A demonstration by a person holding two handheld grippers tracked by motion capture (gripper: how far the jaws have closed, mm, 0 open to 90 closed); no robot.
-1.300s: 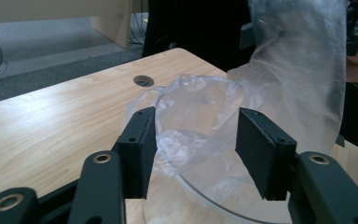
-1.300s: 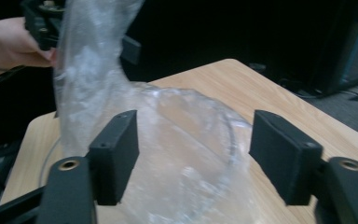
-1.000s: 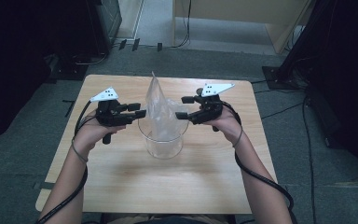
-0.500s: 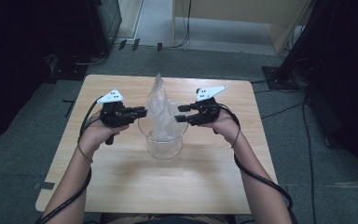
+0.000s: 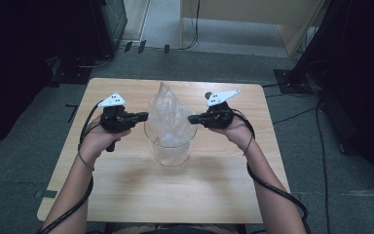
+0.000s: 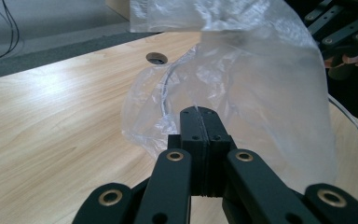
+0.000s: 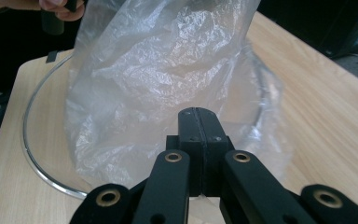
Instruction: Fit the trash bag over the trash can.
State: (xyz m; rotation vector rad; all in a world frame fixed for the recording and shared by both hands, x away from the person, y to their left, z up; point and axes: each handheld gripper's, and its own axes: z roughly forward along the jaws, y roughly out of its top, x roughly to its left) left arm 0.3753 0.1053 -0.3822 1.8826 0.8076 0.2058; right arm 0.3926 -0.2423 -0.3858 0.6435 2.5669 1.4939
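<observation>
A crumpled clear plastic bag [image 5: 168, 117] stands up out of a clear round glass container [image 5: 170, 155] at the table's middle. My left gripper [image 5: 145, 116] meets the bag's left side just above the rim. My right gripper [image 5: 191, 118] meets its right side. Both pairs of jaws have just been closing. In the left gripper view the left gripper [image 6: 199, 112] is pressed together with the bag's film [image 6: 261, 93] at its tips. In the right gripper view the right gripper [image 7: 197, 112] is likewise shut against the bag [image 7: 158, 70], inside the container's rim [image 7: 28, 135].
The wooden table [image 5: 126, 195] has a small cable hole [image 6: 157, 57] beyond the bag. Cables trail from both grippers along the forearms. Dark equipment stands left of the table, stand legs at the right, and a wooden cabinet beyond it.
Both grippers' jaws, open beside the bag a second ago, have closed at its two sides. The hands have stayed almost where they were.
</observation>
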